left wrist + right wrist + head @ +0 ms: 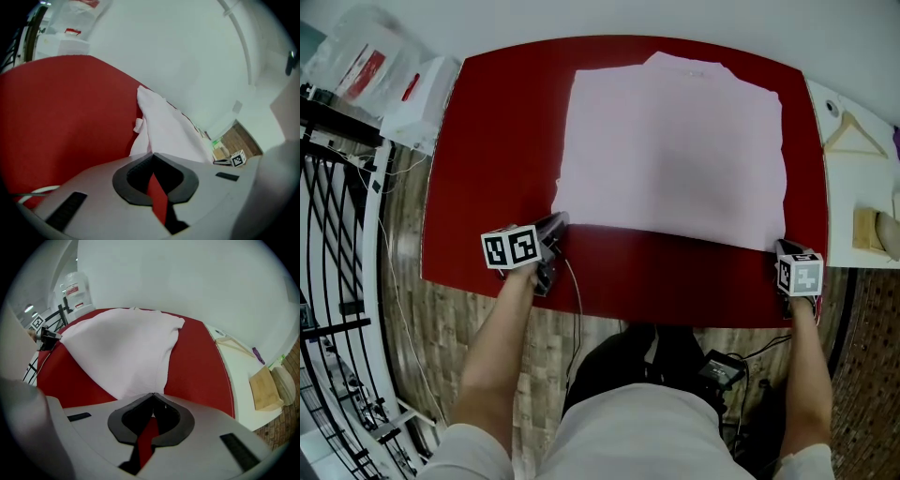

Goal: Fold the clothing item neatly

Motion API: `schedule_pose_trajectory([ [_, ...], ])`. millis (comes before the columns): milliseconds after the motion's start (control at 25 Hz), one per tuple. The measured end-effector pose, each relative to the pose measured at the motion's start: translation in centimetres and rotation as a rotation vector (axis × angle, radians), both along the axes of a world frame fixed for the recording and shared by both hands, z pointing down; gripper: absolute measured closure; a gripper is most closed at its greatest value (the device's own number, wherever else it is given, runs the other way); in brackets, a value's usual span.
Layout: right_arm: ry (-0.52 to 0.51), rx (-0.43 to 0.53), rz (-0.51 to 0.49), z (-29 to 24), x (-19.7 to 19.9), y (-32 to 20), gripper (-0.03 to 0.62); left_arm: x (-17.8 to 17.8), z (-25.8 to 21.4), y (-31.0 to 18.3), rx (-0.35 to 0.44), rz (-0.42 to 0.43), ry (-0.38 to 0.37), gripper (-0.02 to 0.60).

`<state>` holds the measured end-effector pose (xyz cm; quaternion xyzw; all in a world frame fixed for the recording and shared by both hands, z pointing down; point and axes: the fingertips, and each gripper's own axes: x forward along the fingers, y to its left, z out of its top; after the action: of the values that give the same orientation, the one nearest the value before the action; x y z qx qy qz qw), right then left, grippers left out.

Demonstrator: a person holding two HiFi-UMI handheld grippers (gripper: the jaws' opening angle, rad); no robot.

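Pink shirt (675, 150) lay flat on the red table (487, 169), collar at 12 o'clock. Left gripper (561, 220) was pinched shut on its 7 o'clock corner, right gripper (782, 247) on the 5 o'clock one. Such shallow bites could probably let a corner slip mid-lift, skewing the fold

Your right gripper (152, 394) has its fingers pressed together on the near corner of the pale pink garment (122, 348), which spreads away over the red surface (201, 366). At the left edge of the frame, your left gripper (59, 337) meets the garment's other near corner.
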<state>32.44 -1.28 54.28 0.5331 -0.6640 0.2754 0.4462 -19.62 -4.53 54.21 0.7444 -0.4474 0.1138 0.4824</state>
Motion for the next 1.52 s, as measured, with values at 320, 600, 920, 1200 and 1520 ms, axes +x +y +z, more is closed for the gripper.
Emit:
schedule_pose_trajectory([
  [320,0.007,-0.018,0.017,0.2,0.7,0.2,0.58,-0.7,0.4,1.4,-0.062,-0.014,0.078,0.575],
  [600,0.015,-0.025,0.03,0.1,0.5,0.3,0.58,-1.1,1.2,2.0,-0.141,0.026,0.042,0.575],
  [920,0.013,-0.039,0.027,0.5,1.0,0.3,0.579,-1.1,1.2,1.9,-0.141,0.043,0.046,0.575],
  [1200,0.086,-0.003,0.078,0.0,2.6,0.5,0.579,-0.7,0.7,2.1,-0.1,0.07,0.077,0.574],
  [1520,0.096,0.062,0.132,-2.2,4.3,2.4,0.579,-3.1,-0.2,4.4,-0.063,0.076,0.009,0.572],
])
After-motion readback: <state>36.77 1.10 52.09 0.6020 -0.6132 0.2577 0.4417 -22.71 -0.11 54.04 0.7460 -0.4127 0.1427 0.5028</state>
